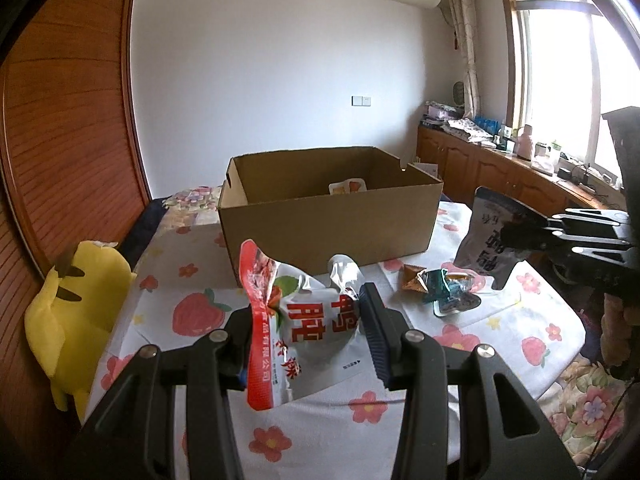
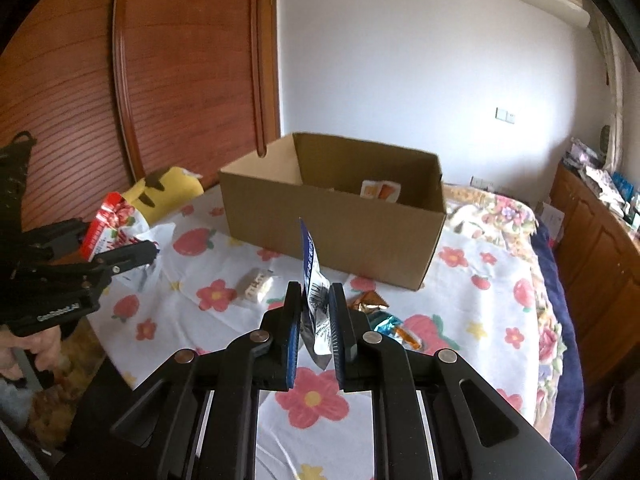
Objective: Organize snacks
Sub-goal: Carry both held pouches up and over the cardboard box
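My left gripper [image 1: 308, 332] is clamped on a red-and-white snack pouch [image 1: 296, 320], held above the flowered surface [image 1: 192, 312] in front of the open cardboard box [image 1: 328, 220]; to its right, my right gripper [image 2: 315, 312] pinches a silver-blue snack bag [image 2: 314, 280] upright over loose wrapped snacks [image 2: 370, 302].
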Demonstrator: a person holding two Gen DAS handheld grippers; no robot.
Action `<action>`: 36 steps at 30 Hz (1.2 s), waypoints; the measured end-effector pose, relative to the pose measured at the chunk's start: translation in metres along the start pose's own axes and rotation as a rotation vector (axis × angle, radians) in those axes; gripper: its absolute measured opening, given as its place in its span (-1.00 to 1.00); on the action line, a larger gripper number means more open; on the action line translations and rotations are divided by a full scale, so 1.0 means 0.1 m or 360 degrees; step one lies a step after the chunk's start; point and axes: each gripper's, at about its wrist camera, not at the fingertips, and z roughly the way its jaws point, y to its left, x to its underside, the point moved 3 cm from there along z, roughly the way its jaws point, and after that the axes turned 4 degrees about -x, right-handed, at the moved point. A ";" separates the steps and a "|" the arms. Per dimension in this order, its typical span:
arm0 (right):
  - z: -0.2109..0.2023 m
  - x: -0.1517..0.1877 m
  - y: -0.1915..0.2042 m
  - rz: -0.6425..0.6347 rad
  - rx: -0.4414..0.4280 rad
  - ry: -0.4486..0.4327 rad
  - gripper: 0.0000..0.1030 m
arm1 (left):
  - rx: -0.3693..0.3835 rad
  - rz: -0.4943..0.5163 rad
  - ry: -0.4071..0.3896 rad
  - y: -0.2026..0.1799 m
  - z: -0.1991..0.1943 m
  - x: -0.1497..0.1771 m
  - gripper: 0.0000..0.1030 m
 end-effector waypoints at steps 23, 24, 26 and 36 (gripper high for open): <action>-0.05 -0.73 -0.13 -0.0155 0.0045 -0.0183 -0.78 | 0.0049 0.0061 -0.0163 0.05 0.50 -0.85 -0.15; -0.01 -0.77 -0.14 -0.0163 0.0048 -0.0188 -0.78 | 0.0046 0.0067 -0.0169 0.06 0.54 -0.89 -0.15; 0.05 -0.84 -0.17 -0.0173 0.0047 -0.0191 -0.78 | 0.0039 0.0072 -0.0184 0.10 0.64 -0.98 -0.15; 0.53 -1.16 -0.41 -0.0212 0.0063 -0.0179 -0.78 | 0.0046 0.0067 -0.0207 0.27 1.20 -1.30 -0.15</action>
